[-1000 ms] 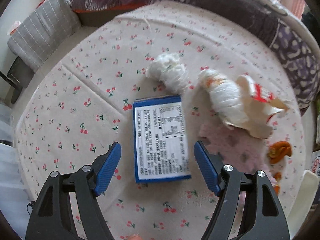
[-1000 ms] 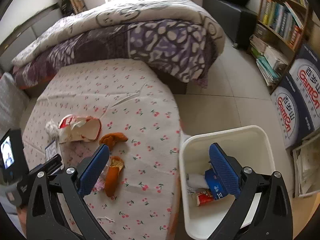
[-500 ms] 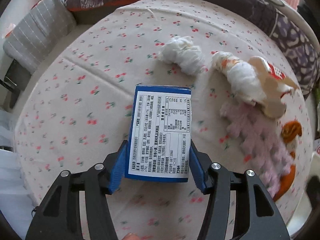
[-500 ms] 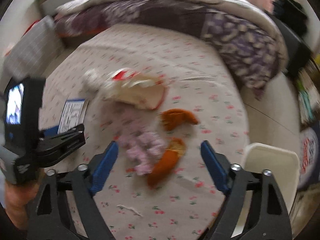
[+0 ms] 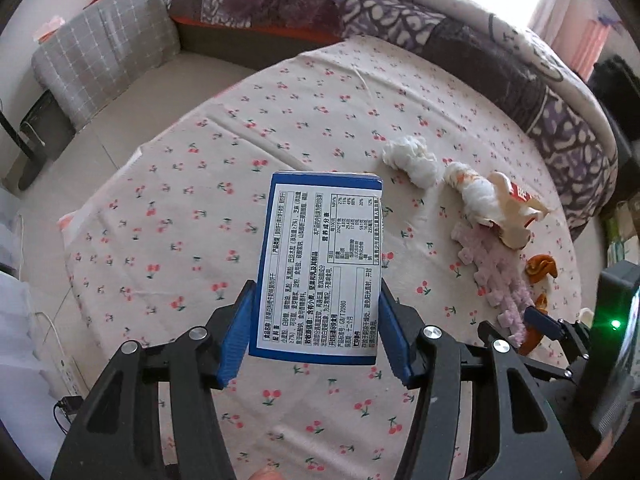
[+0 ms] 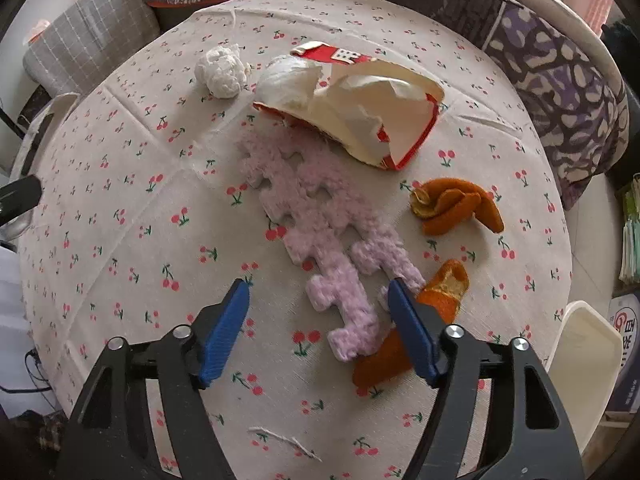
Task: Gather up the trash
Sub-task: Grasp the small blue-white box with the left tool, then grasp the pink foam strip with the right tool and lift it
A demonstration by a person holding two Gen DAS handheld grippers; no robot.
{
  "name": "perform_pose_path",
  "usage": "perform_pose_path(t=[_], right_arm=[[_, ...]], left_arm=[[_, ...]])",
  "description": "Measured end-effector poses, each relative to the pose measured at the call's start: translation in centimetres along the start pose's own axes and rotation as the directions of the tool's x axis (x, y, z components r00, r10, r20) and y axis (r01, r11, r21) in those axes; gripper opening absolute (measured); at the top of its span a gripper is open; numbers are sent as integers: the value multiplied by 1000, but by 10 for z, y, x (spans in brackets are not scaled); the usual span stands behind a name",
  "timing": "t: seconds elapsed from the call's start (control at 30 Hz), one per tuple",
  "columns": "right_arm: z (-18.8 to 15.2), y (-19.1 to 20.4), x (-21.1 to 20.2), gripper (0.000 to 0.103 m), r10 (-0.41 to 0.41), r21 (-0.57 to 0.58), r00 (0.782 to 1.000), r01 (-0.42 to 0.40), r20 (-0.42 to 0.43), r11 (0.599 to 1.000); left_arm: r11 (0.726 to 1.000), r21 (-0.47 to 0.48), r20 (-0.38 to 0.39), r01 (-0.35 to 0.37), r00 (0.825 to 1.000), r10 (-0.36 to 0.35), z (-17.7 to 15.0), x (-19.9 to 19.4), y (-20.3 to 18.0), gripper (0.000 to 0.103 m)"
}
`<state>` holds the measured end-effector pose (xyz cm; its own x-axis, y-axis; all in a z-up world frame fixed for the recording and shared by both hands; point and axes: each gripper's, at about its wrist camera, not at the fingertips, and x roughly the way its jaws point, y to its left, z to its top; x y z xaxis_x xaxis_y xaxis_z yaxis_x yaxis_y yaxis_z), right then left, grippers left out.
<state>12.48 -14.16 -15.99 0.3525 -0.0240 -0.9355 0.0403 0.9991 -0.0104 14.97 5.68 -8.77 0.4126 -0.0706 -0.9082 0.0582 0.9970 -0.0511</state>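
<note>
Blue box (image 5: 320, 264) sits clamped in your left gripper (image 5: 314, 342), lifted clear of the worktop (image 5: 192, 216); carry it to the bin (image 6: 584, 364) at the right edge; your right gripper (image 6: 318, 332) hangs wide open, empty, over the pink foam strip (image 6: 320, 232).

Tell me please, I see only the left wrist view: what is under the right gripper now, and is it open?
Observer: The right gripper is open and empty, with the pink foam piece between its fingers.
Operator: Is there a bin near it?
Observer: Yes, a white bin shows at the table edge, on that gripper's right.
Operator: My view shows one orange peel well. Are there more?
Observer: Two: a curled orange peel lies apart, and a second peel sits partly under the gripper's right finger.
</note>
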Motion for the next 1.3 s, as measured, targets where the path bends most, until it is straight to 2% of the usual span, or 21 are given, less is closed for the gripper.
perform_pose_path(t=[0.1, 0.17, 0.27, 0.3, 0.33, 0.47, 0.53, 0.7, 0.73, 0.8, 0.93, 1.13, 1.3], right_arm=[[0, 7, 5, 68, -40, -15, 999, 41, 17, 999], [-2, 18, 7, 57, -65, -38, 998, 66, 27, 997], [-2, 23, 5, 49, -67, -26, 997, 67, 29, 997], [-3, 25, 5, 37, -44, -25, 999, 44, 26, 999], [-2, 27, 4, 33, -23, -18, 1000, 23, 20, 1000], [-3, 31, 3, 33, 112, 5, 993, -112, -20, 994], [-2, 30, 4, 34, 118, 22, 993, -117, -23, 993], [3, 32, 7, 37, 72, 28, 997, -72, -1, 997], [2, 36, 8, 34, 57, 24, 998, -57, 4, 998], [3, 39, 8, 22, 50, 23, 999, -50, 17, 998], [3, 41, 2, 22, 93, 48, 995, -95, 35, 994], [15, 52, -39, 22, 159, 57, 972, -171, 170, 984], [16, 55, -81, 22, 138, 52, 939, -163, 315, 985]], left_arm=[[1000, -9, 1, -9, 1000, 9, -1, -1, 7, 57], [1000, -13, -2, -11, 1000, 11, -2, -3, 12, 57], [1000, -16, 5, -22, 1000, 22, -1, -3, 17, 57], [1000, -19, 6, -24, 1000, 24, -1, -3, 19, 57], [999, -23, 8, -25, 1000, 25, -1, -3, 21, 57], [999, -30, 8, -28, 1000, 28, -1, -4, 26, 57], [999, -30, 8, -29, 1000, 29, -1, -3, 28, 57], [999, -23, 8, -37, 999, 37, -2, -2, 28, 57], [999, -23, 9, -41, 999, 41, -2, -1, 28, 57], [999, -25, 12, -45, 999, 46, -3, -1, 29, 57], [998, -36, 30, -56, 998, 58, -3, -4, 34, 57], [995, -80, 98, -61, 993, 68, 0, -21, 42, 57], [993, -88, 192, -78, 977, 94, 1, -45, 39, 57]])
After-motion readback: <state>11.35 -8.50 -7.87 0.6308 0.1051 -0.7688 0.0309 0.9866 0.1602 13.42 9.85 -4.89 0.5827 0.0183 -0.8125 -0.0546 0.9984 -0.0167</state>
